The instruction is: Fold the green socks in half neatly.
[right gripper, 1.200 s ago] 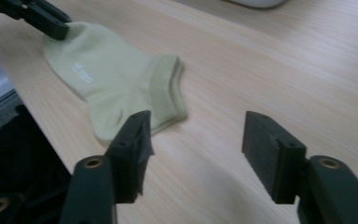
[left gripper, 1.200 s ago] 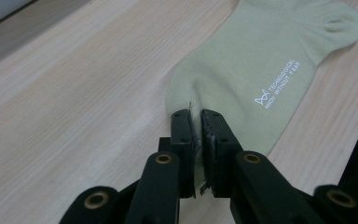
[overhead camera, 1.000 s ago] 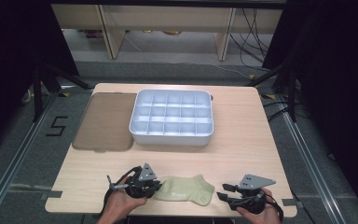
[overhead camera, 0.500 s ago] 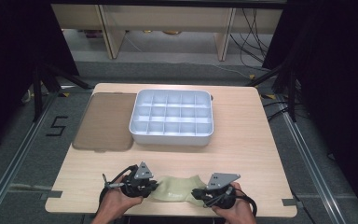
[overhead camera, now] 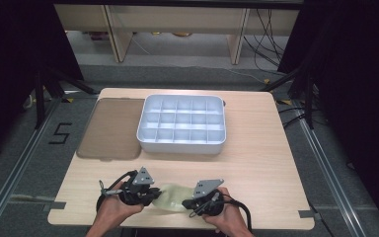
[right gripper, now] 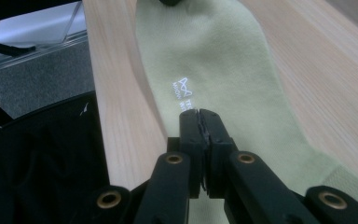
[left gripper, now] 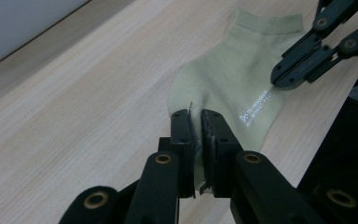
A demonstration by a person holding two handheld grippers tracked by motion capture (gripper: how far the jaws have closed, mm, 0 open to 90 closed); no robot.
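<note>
A pale yellow-green ankle sock (overhead camera: 170, 201) lies flat on the light wooden table, close to its near edge and a little left of the middle. It stretches left to right, one end at the left and the ribbed cuff (left gripper: 270, 21) at the right. The fabric is smooth and plain, with a small white logo and lettering (right gripper: 182, 91) printed on the foot part, toward the table's near edge. At its left end a fold of the fabric is pinched up into a thin ridge (left gripper: 196, 122); the rest lies slack against the wood. Another pinch sits in the foot part, just beside the lettering
</note>
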